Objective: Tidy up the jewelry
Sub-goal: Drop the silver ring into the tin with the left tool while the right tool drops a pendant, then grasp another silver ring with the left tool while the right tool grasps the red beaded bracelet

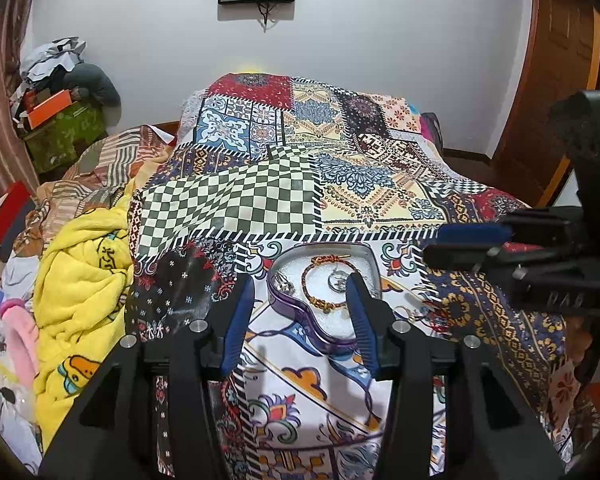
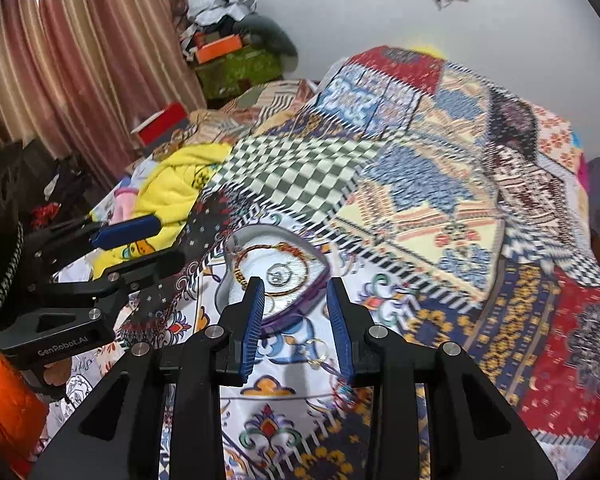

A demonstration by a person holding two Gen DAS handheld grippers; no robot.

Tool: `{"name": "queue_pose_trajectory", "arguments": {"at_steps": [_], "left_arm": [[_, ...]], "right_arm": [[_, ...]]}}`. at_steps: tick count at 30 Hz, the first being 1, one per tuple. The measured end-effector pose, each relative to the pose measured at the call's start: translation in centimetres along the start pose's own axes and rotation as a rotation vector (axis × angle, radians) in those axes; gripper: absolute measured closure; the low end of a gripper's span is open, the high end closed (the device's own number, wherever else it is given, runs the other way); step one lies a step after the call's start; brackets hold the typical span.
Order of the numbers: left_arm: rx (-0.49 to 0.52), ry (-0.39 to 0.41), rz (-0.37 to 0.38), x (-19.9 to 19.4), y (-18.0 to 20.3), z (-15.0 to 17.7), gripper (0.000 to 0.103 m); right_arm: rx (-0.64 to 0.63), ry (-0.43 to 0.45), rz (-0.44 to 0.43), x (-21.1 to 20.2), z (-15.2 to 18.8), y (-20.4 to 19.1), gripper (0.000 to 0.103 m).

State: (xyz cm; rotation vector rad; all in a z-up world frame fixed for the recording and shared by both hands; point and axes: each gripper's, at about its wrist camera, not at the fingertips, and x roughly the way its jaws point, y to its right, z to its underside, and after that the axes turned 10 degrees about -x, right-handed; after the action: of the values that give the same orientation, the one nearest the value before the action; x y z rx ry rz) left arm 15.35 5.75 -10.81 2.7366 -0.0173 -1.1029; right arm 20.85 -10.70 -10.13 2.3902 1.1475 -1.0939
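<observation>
Currently you're mid-collection: some jewelry is boxed, some is not. The heart-shaped box (image 1: 300, 322) sits open on the patchwork quilt (image 1: 236, 200), white-lined with a purple rim. Inside it lie a gold chain (image 1: 320, 280), curled in a loop, and a silver round piece (image 1: 337, 280) within that loop. A small silver item sits by the left wall of the box; too small to identify.

Loose pieces remain on the quilt, just near-right of the box: thin gold hoops (image 2: 316, 354) and a red-blue beaded piece (image 2: 342, 394) a bit nearer.

Your left gripper (image 1: 300, 300) hovers over the near part of the box, fingers apart, nothing between them. Your right gripper (image 2: 296, 312) is also spread and empty. It sits low over the near rim of the box, with the hoops lying below the gap between its fingers. The right view is motion-blurred, so exact height above the cloth is unclear.

My read of the next move: drop the right gripper onto the hoops and pinch them. They're thin wire lying flat on soft cloth, so you'll likely catch fabric; go low and close slowly. Then carry them far-left into the box, clear of the chain. Keep the left gripper out of that path, or use it to steady the rim.
</observation>
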Motion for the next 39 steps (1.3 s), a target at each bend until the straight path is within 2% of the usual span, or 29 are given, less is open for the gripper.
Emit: {"name": "queue_pose_trajectory", "arguments": {"at_steps": [5, 13, 21, 28, 30, 32, 34, 39], "left_arm": [[0.0, 0.003, -0.001, -1.2, 1.0, 0.4, 0.05], [0.031, -0.05, 0.032, -0.8, 4.6, 2.1, 0.05], [0.072, -0.155, 0.065, 2.6, 8.3, 4.8, 0.05], [0.03, -0.229, 0.047, 6.3, 7.9, 5.5, 0.05], [0.023, -0.24, 0.055, 7.1, 7.8, 5.5, 0.053], [0.025, -0.25, 0.049, 7.9, 7.8, 5.5, 0.066], [0.026, -0.254, 0.037, 8.8, 7.8, 5.4, 0.074], [0.031, -0.234, 0.046, 9.6, 8.2, 5.0, 0.077]], "right_arm": [[0.01, 0.017, 0.055, -2.3, 0.9, 0.9, 0.074], [0.034, -0.016, 0.124, -3.9, 4.3, 2.9, 0.073], [0.076, -0.071, 0.126, -4.1, 7.6, 4.9, 0.073], [0.07, -0.125, 0.092, -2.2, 9.4, 5.0, 0.073], [0.072, -0.129, 0.08, -1.7, 9.7, 5.0, 0.073], [0.076, -0.133, 0.073, -1.4, 9.8, 5.0, 0.073], [0.083, -0.138, 0.063, -1.0, 10.0, 5.1, 0.073], [0.086, -0.155, 0.033, 0.1, 9.8, 5.1, 0.073]]}}
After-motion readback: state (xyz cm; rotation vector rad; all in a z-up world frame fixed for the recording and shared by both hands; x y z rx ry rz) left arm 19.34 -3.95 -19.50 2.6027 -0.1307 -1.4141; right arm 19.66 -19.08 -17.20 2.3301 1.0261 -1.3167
